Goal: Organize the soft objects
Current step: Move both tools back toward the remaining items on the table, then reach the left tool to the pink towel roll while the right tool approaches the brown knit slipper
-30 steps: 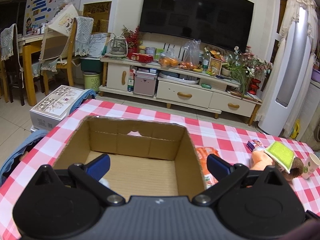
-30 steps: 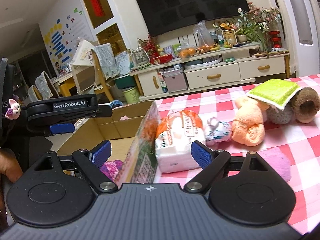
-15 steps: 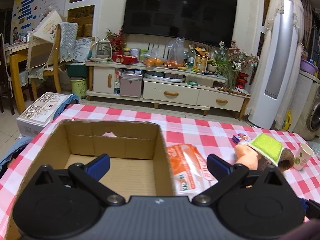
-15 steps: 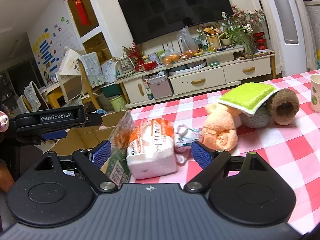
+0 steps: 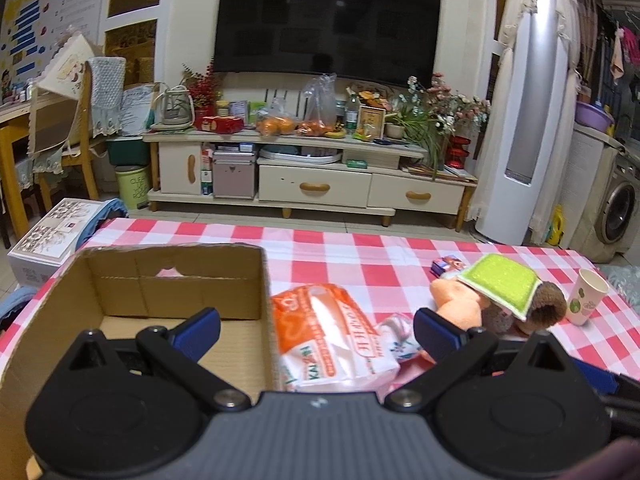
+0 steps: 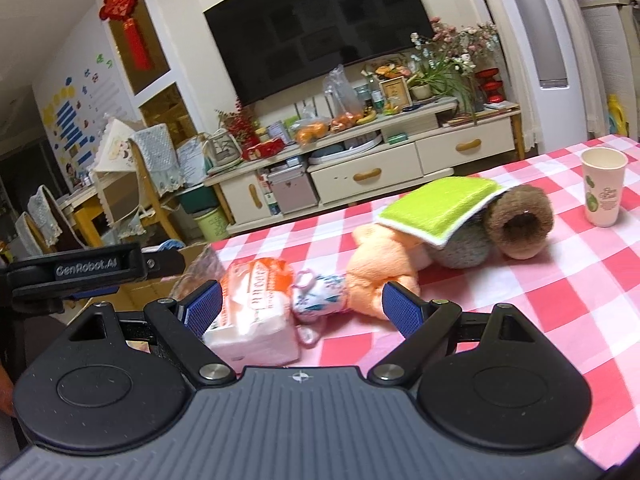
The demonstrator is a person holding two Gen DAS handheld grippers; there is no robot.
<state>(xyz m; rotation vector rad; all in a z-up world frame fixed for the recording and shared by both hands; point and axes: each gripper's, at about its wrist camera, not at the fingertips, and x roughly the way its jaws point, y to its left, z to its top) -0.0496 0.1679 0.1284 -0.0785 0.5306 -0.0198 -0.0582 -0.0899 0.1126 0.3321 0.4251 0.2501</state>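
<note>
The orange-and-white plastic tissue pack [image 5: 332,336] lies at lower centre of the left view, touching the right wall of the open brown cardboard box [image 5: 160,280] on the red-checked desk [image 5: 360,248]. Just right of it come a small floral pouch [image 6: 320,292], an orange plush toy [image 6: 376,268], a green sponge cloth [image 6: 436,204] over a brown plush [image 6: 520,228], then a paper cup [image 6: 602,192]. Left tongs [image 5: 316,330] and right tongs [image 6: 300,306] both gape wide, empty

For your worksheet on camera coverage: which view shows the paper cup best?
The right wrist view: the paper cup stands large and whole on the checked tablecloth. The left wrist view shows it small, near the right edge.
</note>
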